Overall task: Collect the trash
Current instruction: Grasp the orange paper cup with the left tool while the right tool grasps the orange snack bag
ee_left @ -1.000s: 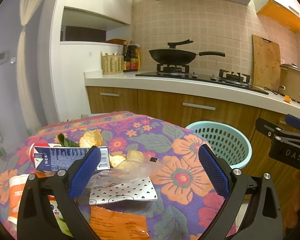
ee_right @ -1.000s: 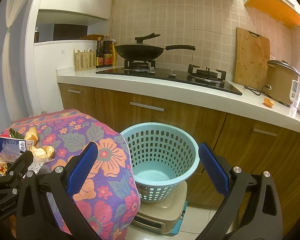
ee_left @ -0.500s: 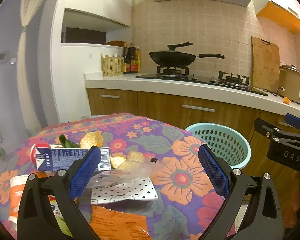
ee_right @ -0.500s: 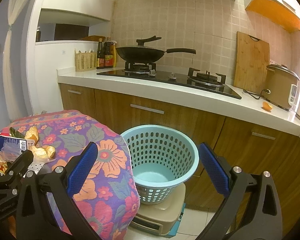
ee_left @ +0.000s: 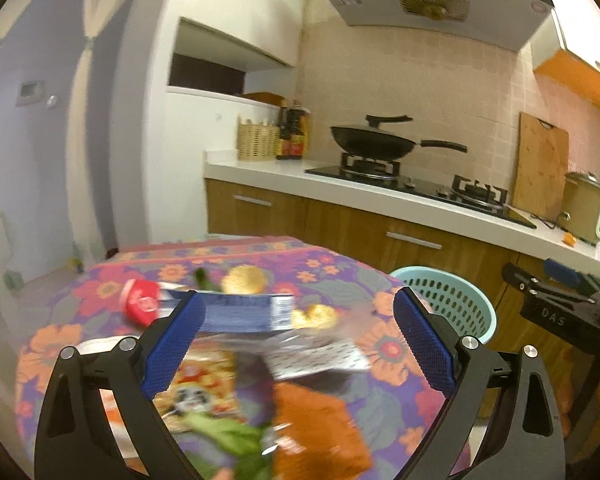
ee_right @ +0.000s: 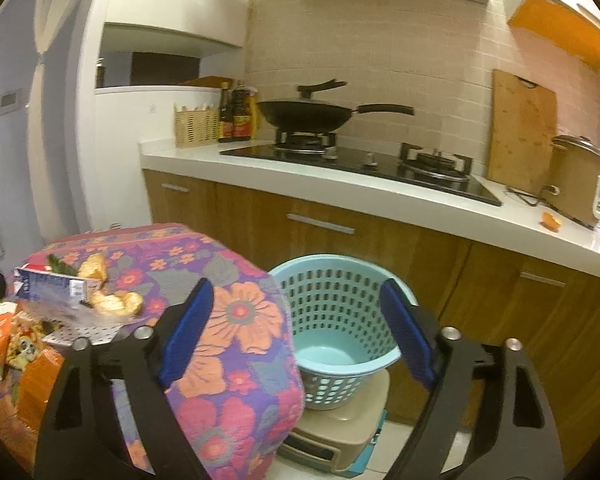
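Trash lies on a table with a flowered cloth [ee_left: 332, 276]: a blue carton [ee_left: 244, 314], a red cup [ee_left: 140, 304], bread pieces [ee_left: 314, 316], a white dotted wrapper [ee_left: 324, 356], an orange packet [ee_left: 316, 420] and leafy greens [ee_left: 224, 440]. My left gripper [ee_left: 296, 344] is open above the pile, nothing between its blue pads [ee_left: 172, 348]. My right gripper [ee_right: 296, 332] hangs over the table's right edge and the light blue basket [ee_right: 336, 320]; its jaws are closing with nothing between them. The carton [ee_right: 48, 286] and bread [ee_right: 114, 304] also show at the left of the right wrist view.
The basket stands on a beige box [ee_right: 336, 432] on the floor beside the table. Behind run wooden cabinets [ee_right: 320, 232], a white counter with a stove and black wok [ee_right: 304, 114], a cutting board [ee_right: 522, 132] and a rice cooker [ee_right: 578, 180].
My left gripper has drawn back and left, so more of the pile shows, with motion blur. My right gripper's jaws have narrowed, and its view has shifted slightly toward the table.
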Available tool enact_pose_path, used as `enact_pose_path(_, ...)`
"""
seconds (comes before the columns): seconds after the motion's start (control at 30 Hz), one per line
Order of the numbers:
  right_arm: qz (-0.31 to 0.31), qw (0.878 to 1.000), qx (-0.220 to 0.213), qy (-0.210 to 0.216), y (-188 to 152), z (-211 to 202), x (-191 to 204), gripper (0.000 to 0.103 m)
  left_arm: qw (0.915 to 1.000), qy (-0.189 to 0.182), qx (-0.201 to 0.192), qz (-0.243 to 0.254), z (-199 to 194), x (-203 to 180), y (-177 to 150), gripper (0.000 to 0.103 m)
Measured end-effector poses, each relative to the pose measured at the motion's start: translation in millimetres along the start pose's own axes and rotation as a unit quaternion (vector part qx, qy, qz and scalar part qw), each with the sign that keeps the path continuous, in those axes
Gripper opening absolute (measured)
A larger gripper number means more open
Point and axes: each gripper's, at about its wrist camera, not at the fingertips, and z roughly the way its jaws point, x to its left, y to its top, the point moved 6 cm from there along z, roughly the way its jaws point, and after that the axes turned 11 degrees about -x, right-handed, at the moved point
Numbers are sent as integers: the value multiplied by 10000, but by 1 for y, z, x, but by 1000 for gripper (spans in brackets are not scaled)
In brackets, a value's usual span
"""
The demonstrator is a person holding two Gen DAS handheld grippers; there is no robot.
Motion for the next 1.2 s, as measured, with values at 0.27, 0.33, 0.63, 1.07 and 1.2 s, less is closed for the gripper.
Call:
enact_pose_path(0.27,-33,9968,92,788,-5,-5,43,59,9950,914,364,-166,-24,88,-11,92)
enact_pose_path(0.33,-113,9953,58,959,-6,-9,57,54,9918,1168,468,-210,-27,111,-15,92)
enact_pose_path(0.63,-163,9763,451,2109,-39,-27,127,51,9790,1573,1147,-608,-16,164,-40,91)
enact_pose_path(1.07,-479,9496,995,2934,-76,-38,188,61,9540,1513,2012,-1629,11,190,-92,78)
enact_pose_path(1.2,-472,9467,1102,2989,-83,-34,191,69,9550,1330,2133,-1574,14,178,-95,78)
